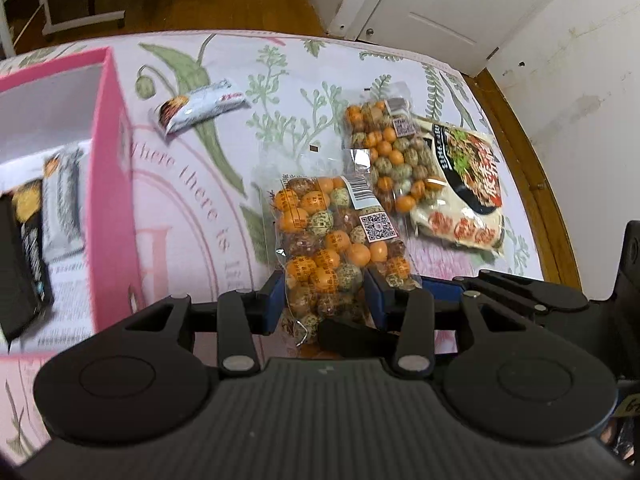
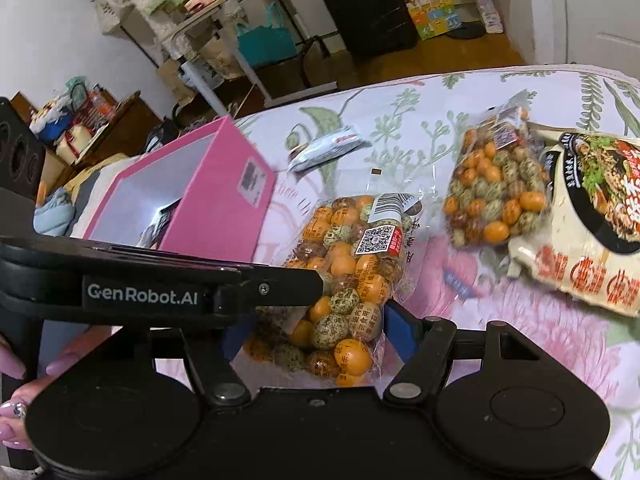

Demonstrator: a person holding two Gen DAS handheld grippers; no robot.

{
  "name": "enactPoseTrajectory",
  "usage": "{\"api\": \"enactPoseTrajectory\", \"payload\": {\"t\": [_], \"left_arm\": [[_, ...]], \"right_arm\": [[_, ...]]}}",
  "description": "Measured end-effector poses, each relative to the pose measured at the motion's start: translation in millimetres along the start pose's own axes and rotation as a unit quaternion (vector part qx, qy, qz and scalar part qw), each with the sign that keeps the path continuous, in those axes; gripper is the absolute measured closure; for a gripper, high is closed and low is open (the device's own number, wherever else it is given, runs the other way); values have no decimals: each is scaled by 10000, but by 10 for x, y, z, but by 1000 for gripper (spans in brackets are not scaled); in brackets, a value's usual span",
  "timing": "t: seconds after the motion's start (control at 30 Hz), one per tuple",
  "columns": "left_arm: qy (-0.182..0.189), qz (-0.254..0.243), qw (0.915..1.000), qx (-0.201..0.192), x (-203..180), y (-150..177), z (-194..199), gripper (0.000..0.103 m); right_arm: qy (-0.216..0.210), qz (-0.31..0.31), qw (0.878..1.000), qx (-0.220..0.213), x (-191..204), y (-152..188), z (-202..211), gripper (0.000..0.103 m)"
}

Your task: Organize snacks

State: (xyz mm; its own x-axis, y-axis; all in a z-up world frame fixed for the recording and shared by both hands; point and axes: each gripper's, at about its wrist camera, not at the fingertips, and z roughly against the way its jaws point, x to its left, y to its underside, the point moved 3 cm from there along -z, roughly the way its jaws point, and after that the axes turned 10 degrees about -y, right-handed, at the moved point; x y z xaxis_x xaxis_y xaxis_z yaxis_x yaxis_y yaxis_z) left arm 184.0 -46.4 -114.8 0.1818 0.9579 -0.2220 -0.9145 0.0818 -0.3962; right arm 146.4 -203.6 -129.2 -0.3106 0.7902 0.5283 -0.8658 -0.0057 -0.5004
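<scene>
A clear bag of orange and green wrapped sweets point(image 1: 332, 240) lies on the flowered tablecloth. My left gripper point(image 1: 326, 300) is shut on its near end. In the right wrist view the same bag point(image 2: 352, 272) sits between the blue pads of my right gripper point(image 2: 316, 336), which also close on its near end; the left gripper's black body crosses in front. A second sweets bag point(image 1: 392, 152) point(image 2: 492, 196) and a noodle packet point(image 1: 468, 184) point(image 2: 592, 216) lie to the right. A pink box point(image 1: 108, 184) point(image 2: 208, 200) at the left holds some packets.
A small silver snack packet point(image 1: 200, 106) point(image 2: 326, 148) lies on the cloth beyond the box. The table's right edge point(image 1: 528, 184) is near a white wall and door. Shelves, bags and a black suitcase point(image 2: 364, 4) stand across the room.
</scene>
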Motion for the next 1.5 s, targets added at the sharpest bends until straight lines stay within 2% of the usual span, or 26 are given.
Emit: {"api": "enactPoseTrajectory", "payload": {"t": [0.13, 0.23, 0.43, 0.6, 0.73, 0.9, 1.13, 1.27, 1.5], "left_arm": [[-95, -14, 9998, 198, 48, 184, 195, 63], [-132, -63, 9999, 46, 88, 286, 417, 63], [-88, 138, 9994, -290, 289, 426, 907, 60], [-268, 279, 9967, -710, 544, 518, 1311, 58], [-355, 473, 9940, -923, 798, 515, 1543, 58], [-441, 679, 9906, -1105, 1171, 442, 1707, 58], [-588, 919, 9854, -1307, 1687, 138, 1589, 58], [-686, 791, 9838, -1452, 1868, -82, 1361, 58], [-571, 838, 9872, -1233, 2036, -214, 806, 58]], "right_arm": [[-106, -165, 9993, 317, 200, 99, 45, 29], [-185, -20, 9993, 326, 395, 138, 124, 29], [-381, 419, 9979, 319, 844, 129, 274, 29], [-673, 907, 9932, 267, 1220, 65, 270, 32], [-979, 1138, 9882, 302, 1421, -74, 203, 38], [-1238, 1463, 9806, 418, 1652, -281, -21, 40], [-1312, 1761, 9746, 432, 1802, -653, -522, 40], [-1178, 1913, 9737, 387, 1770, -828, -837, 40], [-965, 1662, 9799, 532, 1501, -845, -1236, 40]]}}
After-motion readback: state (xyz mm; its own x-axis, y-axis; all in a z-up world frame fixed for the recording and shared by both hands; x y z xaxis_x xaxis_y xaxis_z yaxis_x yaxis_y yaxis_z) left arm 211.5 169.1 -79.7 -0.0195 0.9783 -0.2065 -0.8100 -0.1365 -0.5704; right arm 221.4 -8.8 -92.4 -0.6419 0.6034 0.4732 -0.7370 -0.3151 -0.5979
